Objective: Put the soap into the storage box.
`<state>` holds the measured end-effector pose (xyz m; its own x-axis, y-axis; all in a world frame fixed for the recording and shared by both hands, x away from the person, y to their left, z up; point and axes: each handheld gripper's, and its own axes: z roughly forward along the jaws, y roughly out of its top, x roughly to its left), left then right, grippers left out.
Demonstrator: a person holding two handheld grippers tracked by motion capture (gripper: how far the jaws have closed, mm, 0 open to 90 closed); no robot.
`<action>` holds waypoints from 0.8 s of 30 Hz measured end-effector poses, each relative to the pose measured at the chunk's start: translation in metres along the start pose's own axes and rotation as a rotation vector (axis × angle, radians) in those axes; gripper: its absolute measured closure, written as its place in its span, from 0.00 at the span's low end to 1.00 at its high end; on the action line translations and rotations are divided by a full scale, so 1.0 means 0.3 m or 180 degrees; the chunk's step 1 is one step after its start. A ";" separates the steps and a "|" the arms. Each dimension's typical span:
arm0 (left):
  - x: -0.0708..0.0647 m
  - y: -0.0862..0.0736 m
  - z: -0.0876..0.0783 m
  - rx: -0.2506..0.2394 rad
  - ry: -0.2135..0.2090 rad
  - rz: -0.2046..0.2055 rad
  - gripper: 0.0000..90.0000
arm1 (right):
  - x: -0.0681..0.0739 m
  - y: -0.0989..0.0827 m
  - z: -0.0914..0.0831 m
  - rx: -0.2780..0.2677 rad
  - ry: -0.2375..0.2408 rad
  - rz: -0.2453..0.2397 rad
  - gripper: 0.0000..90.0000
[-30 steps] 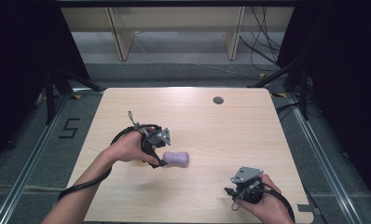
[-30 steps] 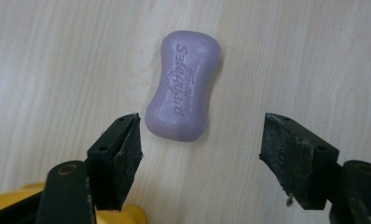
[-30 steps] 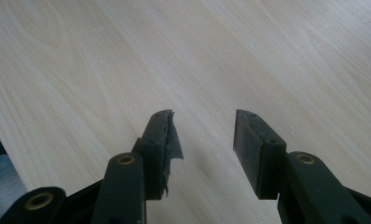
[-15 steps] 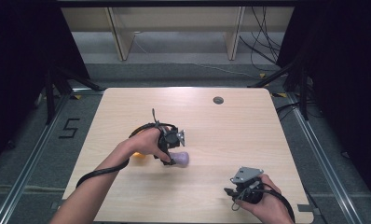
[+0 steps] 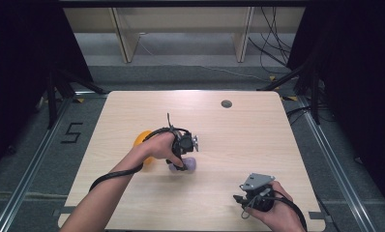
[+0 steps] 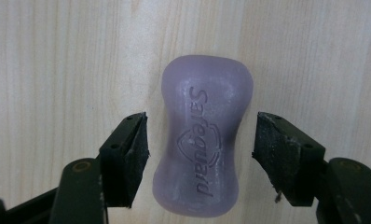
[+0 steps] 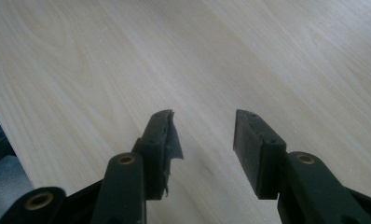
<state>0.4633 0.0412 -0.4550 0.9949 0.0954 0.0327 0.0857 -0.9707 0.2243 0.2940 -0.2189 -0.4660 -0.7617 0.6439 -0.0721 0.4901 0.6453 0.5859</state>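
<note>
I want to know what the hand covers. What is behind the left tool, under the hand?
An orange thing shows behind the left tool, partly under the hand. Its shape is mostly covered. In front lies the purple soap.

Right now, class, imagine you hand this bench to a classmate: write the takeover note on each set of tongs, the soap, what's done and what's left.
Left tongs: open, astride the purple soap bar, a gap on both sides, nothing gripped.
Right tongs: open, holding nothing, low over the table's near right corner.
Soap lies flat on the wood at mid-table; an orange thing sits by the left hand, partly hidden.
Done: tongs lined up on the soap.
Left: probably close on its narrow waist and lift.
</note>
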 end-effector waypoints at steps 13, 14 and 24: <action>-0.003 0.004 0.029 0.0135 -0.0030 -0.0049 0.44 | -0.001 0.004 0.004 0.0003 0.0024 -0.0032 0.64; -0.003 0.002 0.032 0.0144 -0.0032 -0.0063 0.44 | -0.003 0.004 0.005 -0.0009 0.0015 -0.0057 0.64; 0.001 -0.011 0.047 0.0199 -0.0044 -0.0069 0.47 | 0.002 0.006 0.013 -0.0038 0.0011 -0.0023 0.64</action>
<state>0.4640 0.0413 -0.4695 0.9934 0.1138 0.0150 0.1099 -0.9804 0.1635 0.2961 -0.2156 -0.4680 -0.7666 0.6379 -0.0736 0.4795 0.6450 0.5951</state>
